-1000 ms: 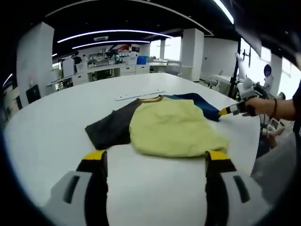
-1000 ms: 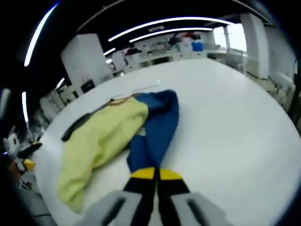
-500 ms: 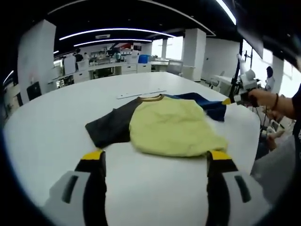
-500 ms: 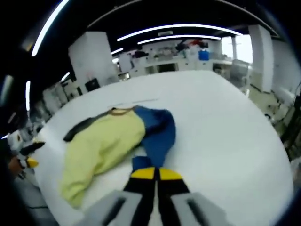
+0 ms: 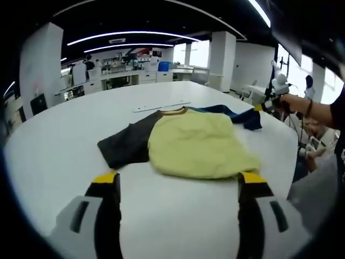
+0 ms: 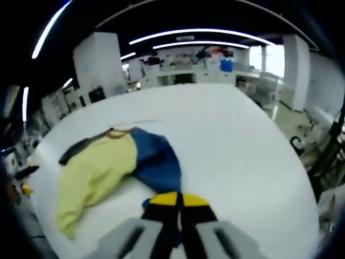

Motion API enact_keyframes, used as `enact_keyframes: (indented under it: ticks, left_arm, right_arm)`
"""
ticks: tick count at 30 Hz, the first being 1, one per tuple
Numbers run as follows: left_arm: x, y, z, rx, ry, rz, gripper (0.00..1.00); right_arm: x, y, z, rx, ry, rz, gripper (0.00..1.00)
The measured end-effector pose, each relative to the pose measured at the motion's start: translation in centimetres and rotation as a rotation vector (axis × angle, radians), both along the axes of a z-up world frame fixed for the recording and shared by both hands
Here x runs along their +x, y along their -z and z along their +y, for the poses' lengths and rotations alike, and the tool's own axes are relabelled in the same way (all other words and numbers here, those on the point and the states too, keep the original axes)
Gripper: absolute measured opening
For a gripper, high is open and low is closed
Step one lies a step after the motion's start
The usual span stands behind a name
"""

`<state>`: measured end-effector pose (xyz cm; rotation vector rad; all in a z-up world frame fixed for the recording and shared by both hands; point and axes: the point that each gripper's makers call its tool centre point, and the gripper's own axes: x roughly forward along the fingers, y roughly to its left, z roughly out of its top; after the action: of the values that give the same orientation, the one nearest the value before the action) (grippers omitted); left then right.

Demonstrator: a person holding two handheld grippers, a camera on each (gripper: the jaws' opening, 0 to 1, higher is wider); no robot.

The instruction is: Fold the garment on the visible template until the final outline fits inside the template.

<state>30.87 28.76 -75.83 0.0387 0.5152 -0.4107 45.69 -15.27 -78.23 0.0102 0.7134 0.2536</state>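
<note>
The garment lies on the white table [image 5: 64, 151], with a pale yellow body [image 5: 199, 143], a dark grey sleeve [image 5: 124, 147] and a blue sleeve [image 5: 245, 117]. My left gripper [image 5: 179, 179] stands open just short of the yellow hem, nothing between its jaws. My right gripper [image 6: 178, 199] is shut on the tip of the blue sleeve [image 6: 156, 164], which is drawn out sideways from the yellow body [image 6: 97, 172]. In the left gripper view the right gripper [image 5: 265, 106] shows at the far right, held by a person's hand [image 5: 291, 101].
A thin white strip [image 5: 161, 107] lies on the table beyond the collar. The round table edge [image 6: 302, 178] drops off to the right, with chair legs and floor beyond. Desks, pillars and people stand in the far background [image 5: 124, 67].
My right gripper has pulled the blue sleeve outward and away from the yellow body, stretching it out flatter. My left gripper has stayed in place, open.
</note>
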Motion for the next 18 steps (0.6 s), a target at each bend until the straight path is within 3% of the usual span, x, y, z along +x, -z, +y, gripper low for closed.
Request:
enact_keyframes:
  ticks: [5,18]
  left_arm:
    - [0.0,0.0,-0.1,0.003,-0.001,0.003,0.88]
    - [0.1,0.3,-0.1,0.001,-0.013,0.018,0.88]
  right_arm:
    - [1.1,0.9,-1.6,-0.04,0.018,0.024,0.0]
    - [3.1,3.0,-3.0,-0.107,0.032,0.063,0.0]
